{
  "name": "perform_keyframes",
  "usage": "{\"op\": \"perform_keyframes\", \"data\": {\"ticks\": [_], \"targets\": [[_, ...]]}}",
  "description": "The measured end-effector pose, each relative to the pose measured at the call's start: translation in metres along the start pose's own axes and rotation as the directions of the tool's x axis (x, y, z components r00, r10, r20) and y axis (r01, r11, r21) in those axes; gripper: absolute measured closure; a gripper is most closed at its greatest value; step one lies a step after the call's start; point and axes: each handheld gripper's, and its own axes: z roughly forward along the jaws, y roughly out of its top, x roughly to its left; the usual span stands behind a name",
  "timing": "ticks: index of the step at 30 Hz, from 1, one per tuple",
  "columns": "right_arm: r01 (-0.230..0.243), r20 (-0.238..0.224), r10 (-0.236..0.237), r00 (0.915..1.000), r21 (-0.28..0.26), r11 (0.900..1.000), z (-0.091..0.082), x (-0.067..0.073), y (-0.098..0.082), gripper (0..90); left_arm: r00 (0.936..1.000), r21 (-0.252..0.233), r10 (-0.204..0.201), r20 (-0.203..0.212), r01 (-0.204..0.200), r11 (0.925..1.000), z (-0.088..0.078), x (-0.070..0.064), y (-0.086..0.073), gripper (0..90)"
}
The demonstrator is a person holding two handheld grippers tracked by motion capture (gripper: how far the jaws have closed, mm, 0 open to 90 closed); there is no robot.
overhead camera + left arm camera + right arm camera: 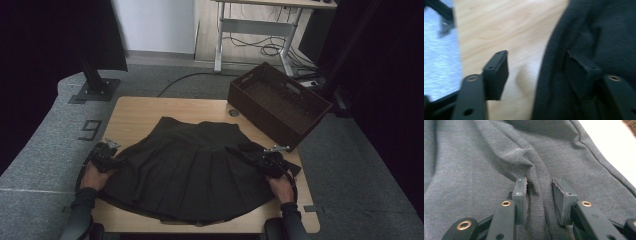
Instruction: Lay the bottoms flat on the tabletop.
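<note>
A dark pleated skirt (pixel 195 165) lies spread flat on the wooden table (pixel 135 112). My left gripper (pixel 115 160) is at the skirt's left edge. In the left gripper view its jaws (pixel 539 70) stand apart: one pad rests over bare wood, the other over the fabric (pixel 604 30), with the hem between them. My right gripper (pixel 267 164) is at the skirt's right side. There its jaws (pixel 540 192) straddle a raised fold of cloth (pixel 474 157), and a small gap shows beside the left pad.
A dark woven basket (pixel 280 102) stands at the table's back right corner, open and tilted toward the skirt. Bare wood shows behind the skirt and along the front edge. Grey carpet surrounds the table, with a desk frame and cables farther back.
</note>
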Motion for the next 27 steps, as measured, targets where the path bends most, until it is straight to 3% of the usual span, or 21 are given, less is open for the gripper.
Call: {"op": "perform_keyframes", "data": {"ticks": [3, 8, 10, 12, 13, 16, 18, 22, 23, 24, 26, 27], "targets": [[0.020, -0.022, -0.020, 0.9996, 0.000, 1.000, -0.004, 0.009, -0.005, 65.6, 0.9981, 0.018, -0.018, 0.060, 0.017, 0.9997, -0.006, -0.010, -0.002, 39.1], [0.069, -0.062, -0.069, 0.9957, -0.004, 0.998, -0.010, 0.032, -0.014, 64.6, 0.9870, 0.024, 0.034, 0.157, -0.038, 0.9990, -0.019, -0.040, -0.007, 40.2], [0.085, -0.072, -0.085, 0.9938, -0.005, 0.996, -0.012, 0.038, -0.016, 63.8, 0.9851, 0.035, 0.076, 0.154, -0.082, 0.9960, -0.023, -0.048, -0.006, 39.2], [0.090, -0.078, -0.089, 0.9930, 0.015, 0.996, -0.014, 0.040, -0.016, 57.5, 0.9864, 0.041, 0.121, 0.112, -0.126, 0.9912, -0.030, -0.052, -0.003, 33.3], [0.098, -0.077, -0.096, 0.9924, 0.016, 0.995, -0.015, 0.041, -0.015, 54.8, 0.9866, 0.024, 0.120, 0.111, -0.124, 0.9920, -0.034, -0.053, -0.001, 31.2], [0.096, -0.088, -0.098, 0.9913, -0.020, 0.995, -0.024, 0.047, -0.010, 51.6, 0.9847, -0.070, 0.070, 0.160, -0.059, 0.9958, -0.058, -0.056, 0.009, 33.9], [0.110, -0.097, -0.114, 0.9887, -0.045, 0.993, -0.029, 0.053, -0.005, 50.8, 0.9760, -0.096, 0.063, 0.208, -0.044, 0.9945, -0.066, -0.060, 0.014, 36.4], [0.107, -0.136, -0.117, 0.9838, -0.075, 0.991, -0.031, 0.065, -0.002, 48.8, 0.9383, -0.075, 0.040, 0.343, -0.015, 0.9971, -0.068, -0.079, 0.013, 40.3], [0.102, -0.146, -0.112, 0.9828, -0.078, 0.992, -0.029, 0.067, -0.004, 48.5, 0.9346, -0.058, 0.037, 0.354, -0.017, 0.9981, -0.066, -0.082, 0.012, 42.1], [0.101, -0.152, -0.111, 0.9821, -0.076, 0.992, -0.027, 0.069, -0.005, 48.4, 0.9375, -0.029, 0.036, 0.346, -0.027, 0.9992, -0.063, -0.088, 0.009, 42.6], [0.097, -0.155, -0.106, 0.9822, -0.069, 0.993, -0.022, 0.070, -0.011, 48.1, 0.9634, 0.042, 0.047, 0.264, -0.060, 0.9973, -0.056, -0.094, 0.003, 52.6], [0.093, -0.155, -0.102, 0.9827, -0.062, 0.994, -0.020, 0.070, -0.013, 47.9, 0.9685, 0.065, 0.045, 0.245, -0.063, 0.9959, -0.053, -0.093, 0.001, 61.1]]}}
